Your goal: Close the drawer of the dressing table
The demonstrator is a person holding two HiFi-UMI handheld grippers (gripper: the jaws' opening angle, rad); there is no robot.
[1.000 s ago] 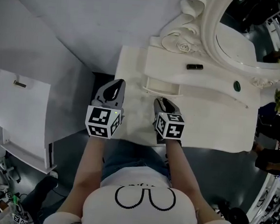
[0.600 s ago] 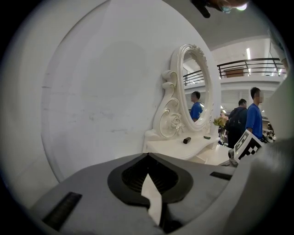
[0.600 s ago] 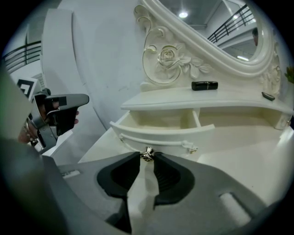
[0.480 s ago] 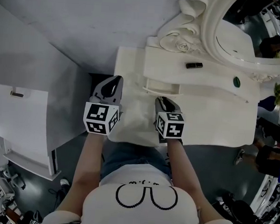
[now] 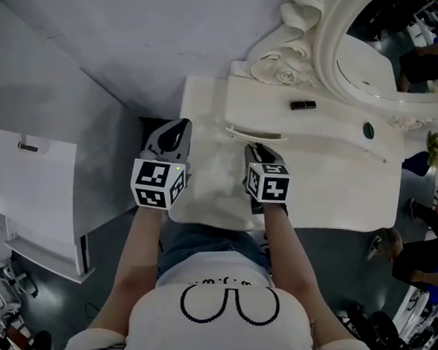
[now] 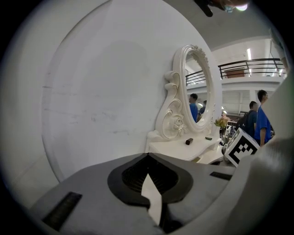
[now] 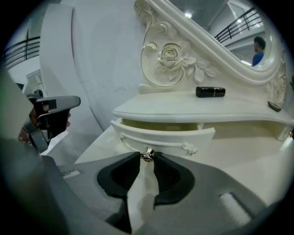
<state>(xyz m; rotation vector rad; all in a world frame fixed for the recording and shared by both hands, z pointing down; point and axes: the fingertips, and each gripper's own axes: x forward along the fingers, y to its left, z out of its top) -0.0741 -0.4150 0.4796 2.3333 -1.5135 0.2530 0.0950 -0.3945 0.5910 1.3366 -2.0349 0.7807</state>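
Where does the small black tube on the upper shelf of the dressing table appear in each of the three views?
Head view: the black tube lies upper right of centre, under the mirror.
Left gripper view: small, right of centre.
Right gripper view: upper right, on the shelf.
Shared landmark: the carved rose, left of the tube in every view.

I wear a white T-shirt (image 5: 223, 335) with short sleeves and a black looped outline drawn on the front, over blue denim (image 5: 207, 241). My left tool (image 5: 176, 130) and right tool (image 5: 256, 151) are smooth grey shells with black ribbed pads (image 7: 120, 176) inside. Each carries a cube (image 5: 157, 185) of black-and-white square markers.
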